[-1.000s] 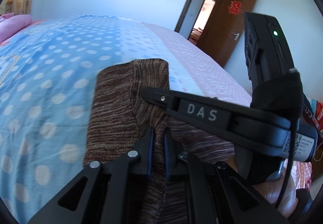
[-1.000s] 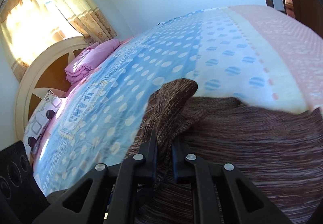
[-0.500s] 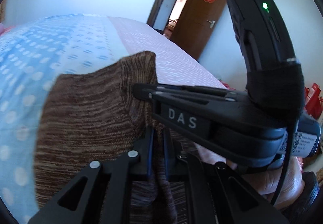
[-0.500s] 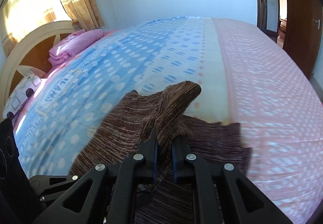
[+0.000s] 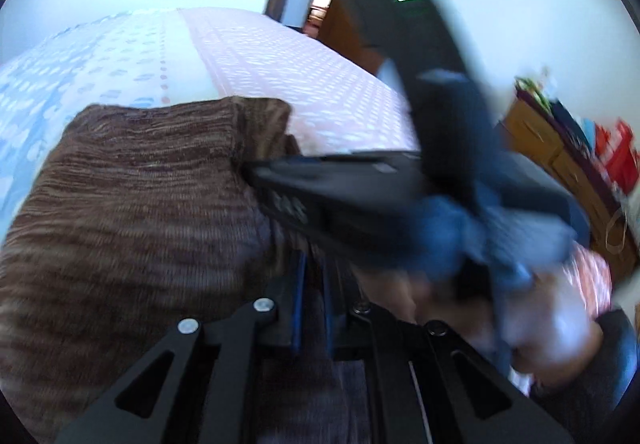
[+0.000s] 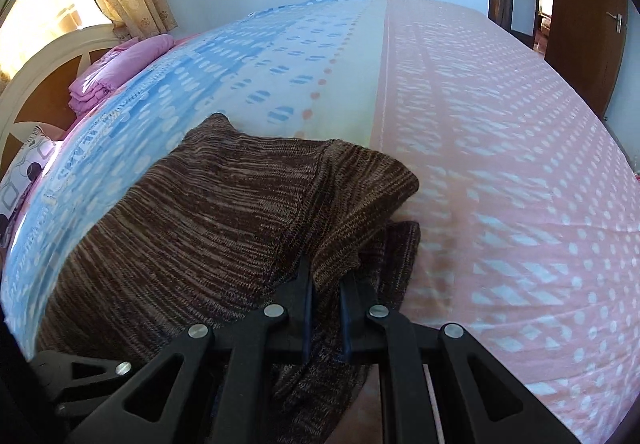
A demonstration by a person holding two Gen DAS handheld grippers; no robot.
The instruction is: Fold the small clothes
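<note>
Left wrist view is half blocked by the blurred right gripper (image 5: 256, 172) crossing in front — behind it, a wooden door (image 6: 580, 16). Since a second ago the brown knit sweater (image 6: 224, 212) has doubled over on the bed (image 6: 500, 148). Both the right and the left gripper (image 5: 314, 276) pinch its edge, jaws narrow.

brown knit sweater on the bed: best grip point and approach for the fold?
Grip the brown knit sweater by a doubled edge near the corner, coming in low from the near side of the bed. It is limp and lies flat, so only an edge offers a pinchable lip. Both the right gripper and left gripper are shut on such folds.
</note>
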